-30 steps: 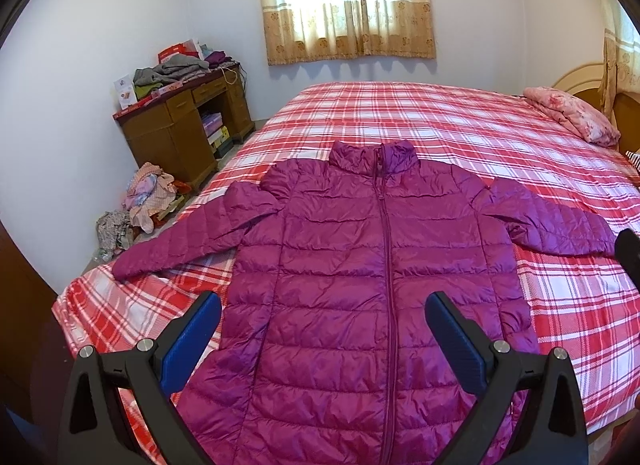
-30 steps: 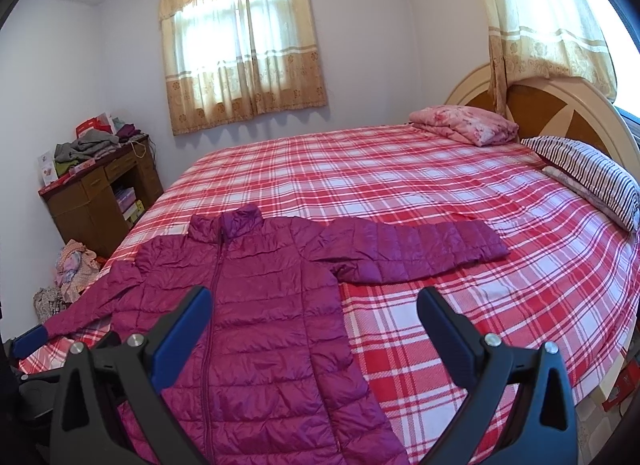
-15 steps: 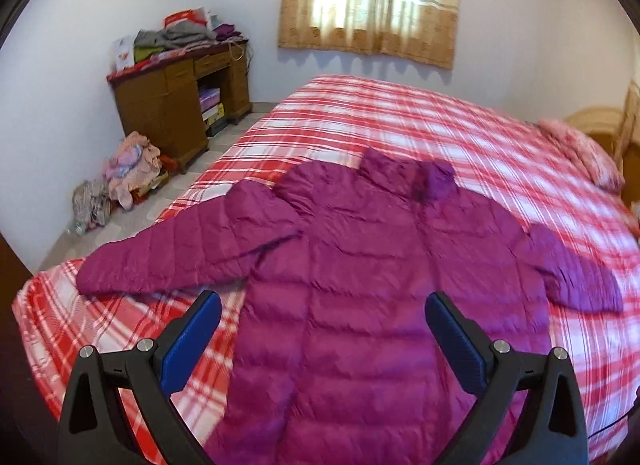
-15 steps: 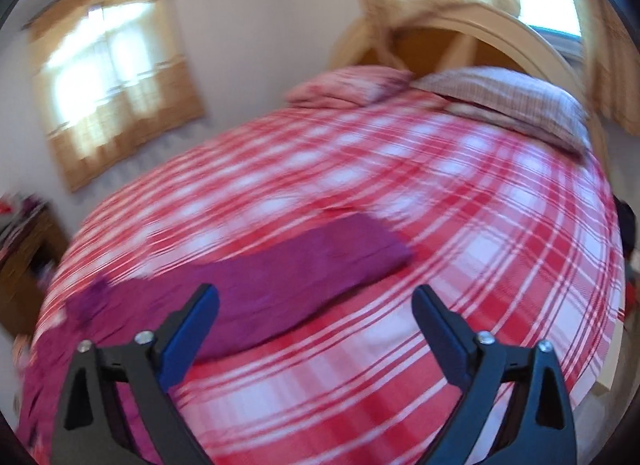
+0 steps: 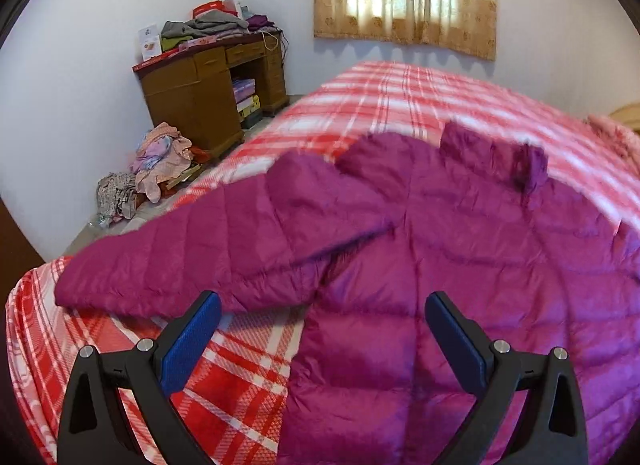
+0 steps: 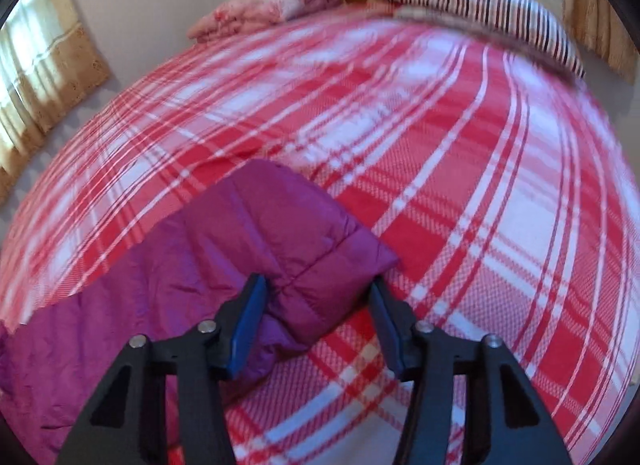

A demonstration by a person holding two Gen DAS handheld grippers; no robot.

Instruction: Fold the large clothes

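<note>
A magenta quilted puffer jacket [image 5: 460,265] lies spread flat, front up, on the red plaid bed [image 5: 248,385]. Its left sleeve [image 5: 192,261] stretches toward the bed's left edge. My left gripper [image 5: 322,339] is open and empty, low over the armpit area where that sleeve meets the body. In the right wrist view the right sleeve's cuff end [image 6: 304,249] lies between the fingers of my right gripper [image 6: 316,325]. The jaws are partly closed around the cuff but a gap shows on the right side.
A wooden desk [image 5: 200,97] piled with clothes stands by the left wall, with a heap of clothes [image 5: 156,161] on the floor beside it. A pink folded blanket [image 6: 264,13] and a striped pillow [image 6: 472,5] lie at the headboard.
Both grippers have moved down and outward toward the sleeves. The right gripper has narrowed and now straddles the right cuff. The left gripper stays wide open.
</note>
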